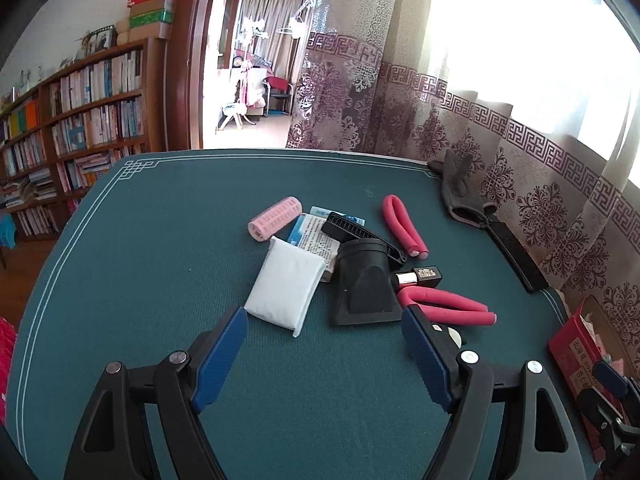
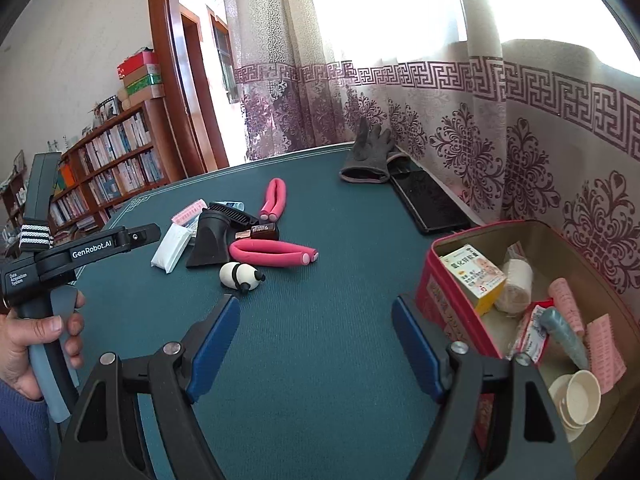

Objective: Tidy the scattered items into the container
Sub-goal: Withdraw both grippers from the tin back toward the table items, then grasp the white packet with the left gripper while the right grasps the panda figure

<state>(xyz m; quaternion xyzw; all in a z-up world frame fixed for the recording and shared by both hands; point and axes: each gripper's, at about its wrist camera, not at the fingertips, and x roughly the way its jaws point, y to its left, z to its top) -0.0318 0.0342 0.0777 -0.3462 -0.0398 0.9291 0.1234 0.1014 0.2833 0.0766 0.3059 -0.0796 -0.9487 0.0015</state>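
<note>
Left tongs point(image 1: 324, 330) and right tongs point(image 2: 316, 322) gape, empty. Left handle reads "GenRobot.AI". Scattered items around black nozzle point(image 1: 362, 284) mid-tabletop point(image 1: 160, 240); red tin point(image 2: 452, 312) at right.

"GenRobot.AI" in white on the black arm of the left gripper point(image 2: 132, 240), "Data Acquisition System" in small white print on its body, Chinese characters on the orange-and-white medicine box point(image 2: 474, 276) and red container point(image 1: 572, 354), not legible

Open red container point(image 2: 452, 312) sits part-filled; pink rollers point(image 2: 276, 255) and black nozzle point(image 2: 210, 242) lie scattered nearby.
</note>
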